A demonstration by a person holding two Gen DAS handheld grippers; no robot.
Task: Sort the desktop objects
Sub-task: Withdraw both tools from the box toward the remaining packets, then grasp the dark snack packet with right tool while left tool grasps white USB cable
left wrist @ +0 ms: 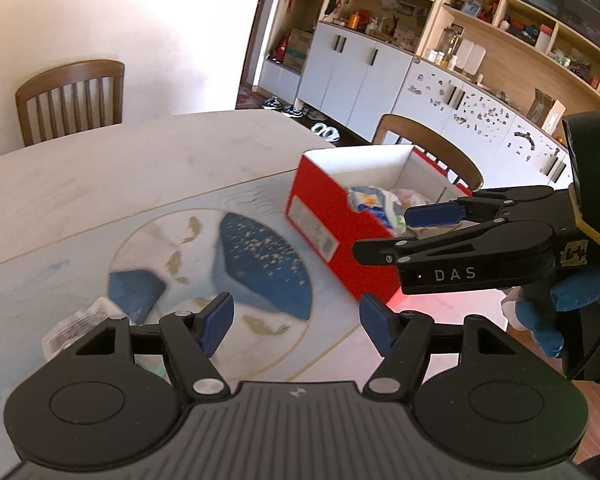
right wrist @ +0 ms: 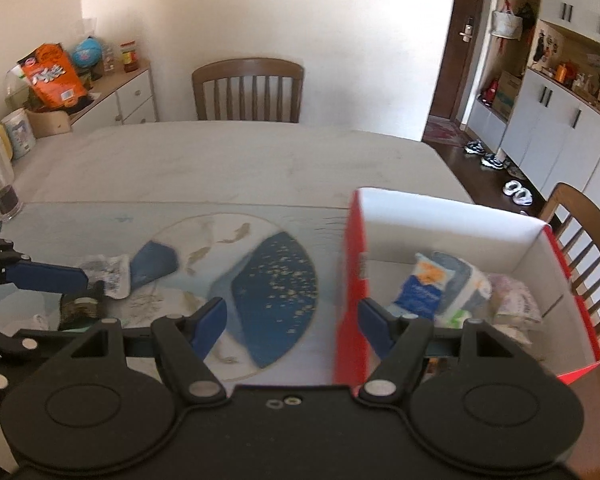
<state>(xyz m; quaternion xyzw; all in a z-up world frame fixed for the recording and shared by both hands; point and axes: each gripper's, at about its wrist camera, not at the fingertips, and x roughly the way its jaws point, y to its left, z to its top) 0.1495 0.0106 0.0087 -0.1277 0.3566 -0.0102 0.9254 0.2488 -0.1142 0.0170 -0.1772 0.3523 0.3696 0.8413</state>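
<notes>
The red box (right wrist: pixel 350 280) stood open at the right side of the table (right wrist: pixel 236 156), and it already held a blue-and-white packet (right wrist: pixel 432 284) and a pale wrapped bundle (right wrist: pixel 514 304) beside it, so I judged part of the sorting done. What was left lay on the printed mat (right wrist: pixel 268 276) to the left: a crinkled silver wrapper (right wrist: pixel 106 274) and a dark small thing (right wrist: pixel 80 308) just beside it, too blurred for me to name. My left gripper (left wrist: pixel 296 322) hung over the mat with its blue pads parted and nothing between them, the wrapper showing just past its left finger. My right gripper (right wrist: pixel 292 326) was spread as well and empty, poised near the box's near wall; from the left camera its fingers reached across the box's opening. I reckoned the remaining items on the mat had yet to be lifted into the box.
</notes>
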